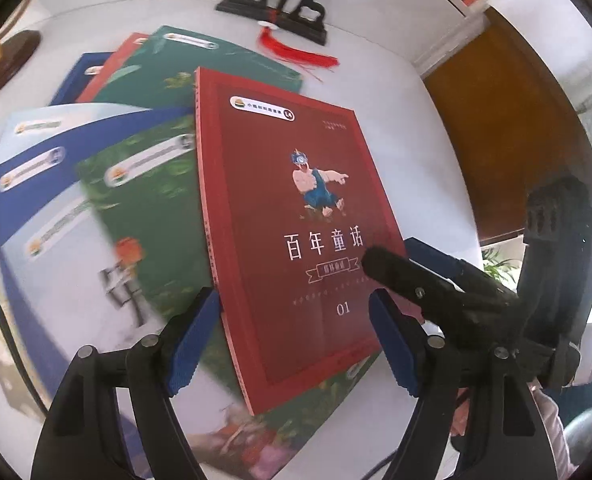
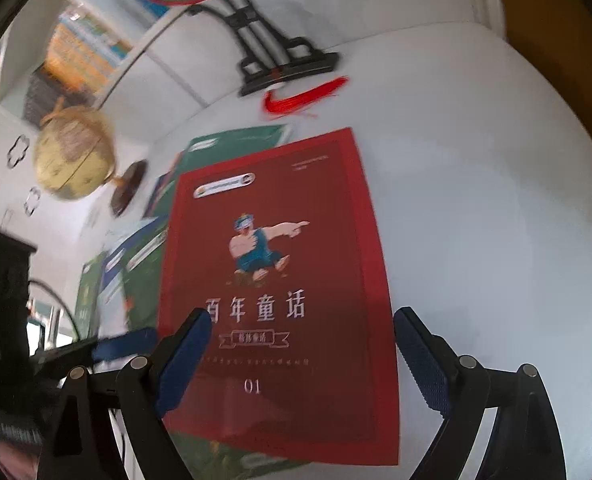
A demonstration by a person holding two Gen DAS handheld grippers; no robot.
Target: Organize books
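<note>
- White surface (image 1: 396, 92) carries a fanned spread of books; black stand (image 1: 279, 16) w/ red tassel (image 1: 300, 54) sits at far edge, globe (image 2: 73, 154) at far-left corner.
- Red book (image 1: 291, 220) lies on top, overlapping green book (image 1: 147, 216) and blue book (image 1: 27, 184); its right half rests near bare surface.
- Left hand-held gripper (image 1: 296, 344): jaws apart, straddling red book's near end, spine side by the left pad; no squeeze visible.
- Right hand-held gripper (image 2: 304, 364): jaws wide, gripping nothing, spanning the same near edge.
- Step, as judged: square up red book. Recommend contact at both long edges, push evenly, keep low to avoid dragging the covers beneath.
</note>
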